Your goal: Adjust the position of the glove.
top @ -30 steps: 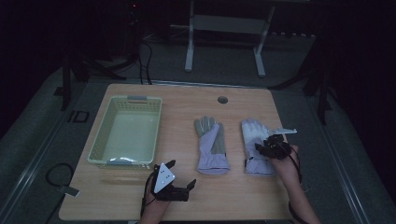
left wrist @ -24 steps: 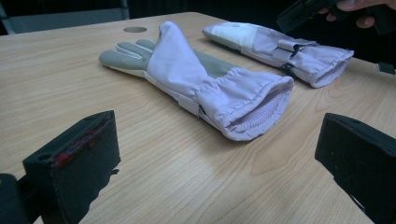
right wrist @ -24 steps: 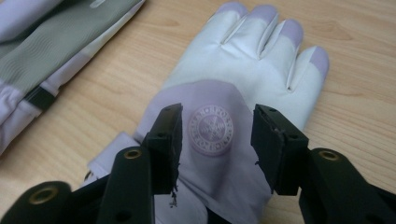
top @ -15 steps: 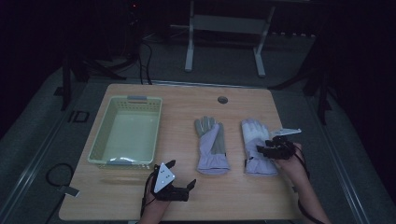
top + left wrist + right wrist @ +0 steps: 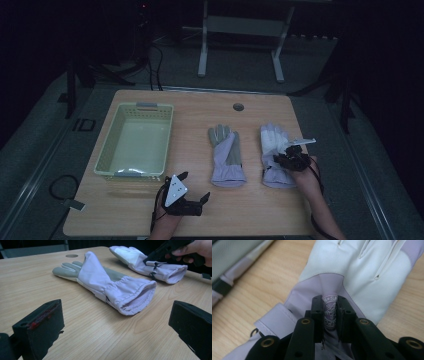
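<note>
Now my right gripper [image 5: 289, 159] sits a touch farther toward 5 o'clock on the right glove [image 5: 274, 152] than it did a second ago, with my wrist swung out toward the table's [image 5: 200, 107] right edge; the gloves, the basket [image 5: 136, 141] and my left gripper [image 5: 192, 189] have not shifted.

From the right gripper view, my right gripper's [image 5: 329, 312] jaws are nearly closed and pinch a raised fold of lilac fabric with a printed emblem, near the right glove's [image 5: 362, 275] wrist.

My left gripper rests near the front edge at about 7 o'clock from the table's middle. From the left gripper view its jaws stand wide apart with nothing between them.

Both gloves lie flat on the right half of the table. The right glove's long axis runs from 12 to 6 o'clock, fingers toward 12 and cuff toward me. The left glove [image 5: 227, 156] lies just beside it at its 9 o'clock, apart from it, on the same axis, fingers also toward 12; from the left gripper view its open cuff [image 5: 136, 298] faces my left gripper.

The basket stands well apart at 9 o'clock.
</note>
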